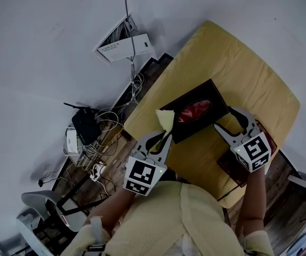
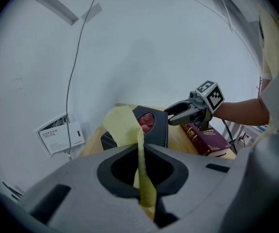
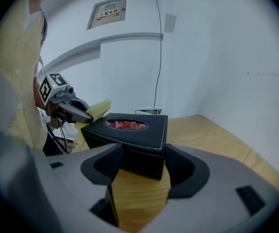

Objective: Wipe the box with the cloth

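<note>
The right gripper is hiding most of the book, its jaws apart around a corner of the box. The box is lying on the table, long axis near-left to far-right, opening upward. The left gripper is pinching the cloth.

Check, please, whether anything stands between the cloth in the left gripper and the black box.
Nothing visible does: the cloth, pinched in the left gripper, is right beside the box; the right gripper sits at another corner.
</note>
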